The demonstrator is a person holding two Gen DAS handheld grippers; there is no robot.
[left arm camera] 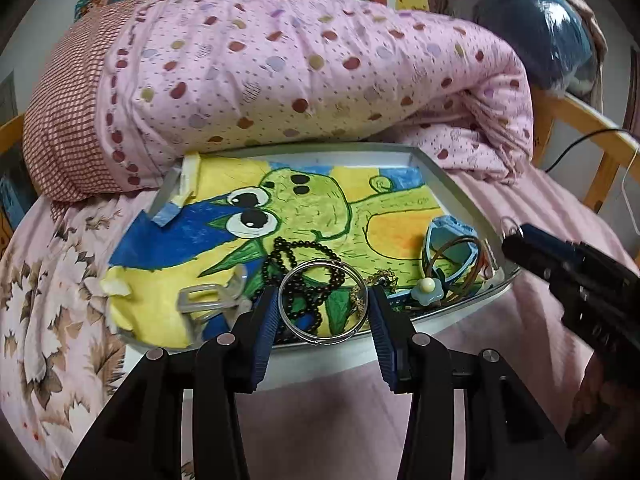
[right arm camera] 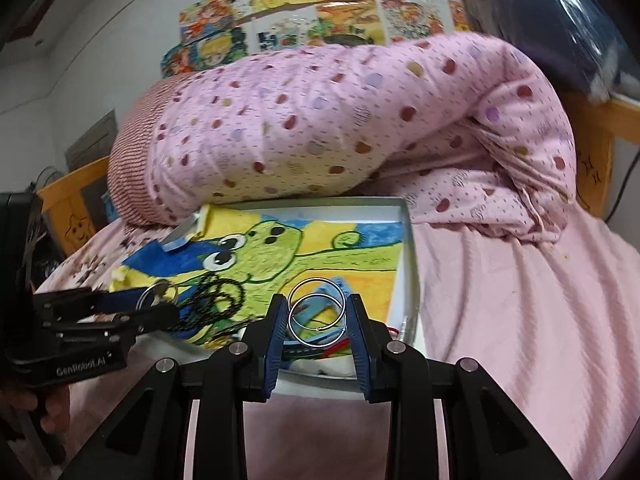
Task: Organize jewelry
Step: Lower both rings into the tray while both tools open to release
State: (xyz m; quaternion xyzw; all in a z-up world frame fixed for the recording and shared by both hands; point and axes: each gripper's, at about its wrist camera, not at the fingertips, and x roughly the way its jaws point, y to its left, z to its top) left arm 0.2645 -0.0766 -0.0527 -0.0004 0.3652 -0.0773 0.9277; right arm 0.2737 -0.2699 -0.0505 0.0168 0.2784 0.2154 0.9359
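A white tray (left arm camera: 460, 200) lined with a frog drawing lies on the bed and holds jewelry. My left gripper (left arm camera: 323, 304) is shut on a silver bangle (left arm camera: 322, 339) above the tray's near edge. Under it lie a black bead necklace (left arm camera: 296, 248) and a gold chain (left arm camera: 384, 278). A clear hair clip (left arm camera: 212, 300) lies to the left, a blue strap with a flower charm (left arm camera: 427, 288) and brown hair ties (left arm camera: 456, 264) to the right. My right gripper (right arm camera: 317, 312) is shut on two silver bangles (right arm camera: 317, 334) over the tray's (right arm camera: 408, 248) right part. The left gripper (right arm camera: 160, 300) shows there too.
A rolled pink dotted quilt (left arm camera: 300, 72) and a checked pillow (left arm camera: 68, 112) lie right behind the tray. Pink bedding (right arm camera: 520, 300) spreads to the right. A wooden bed rail (left arm camera: 592, 128) runs at the right, with a cable beside it. Drawings (right arm camera: 312, 12) hang on the wall.
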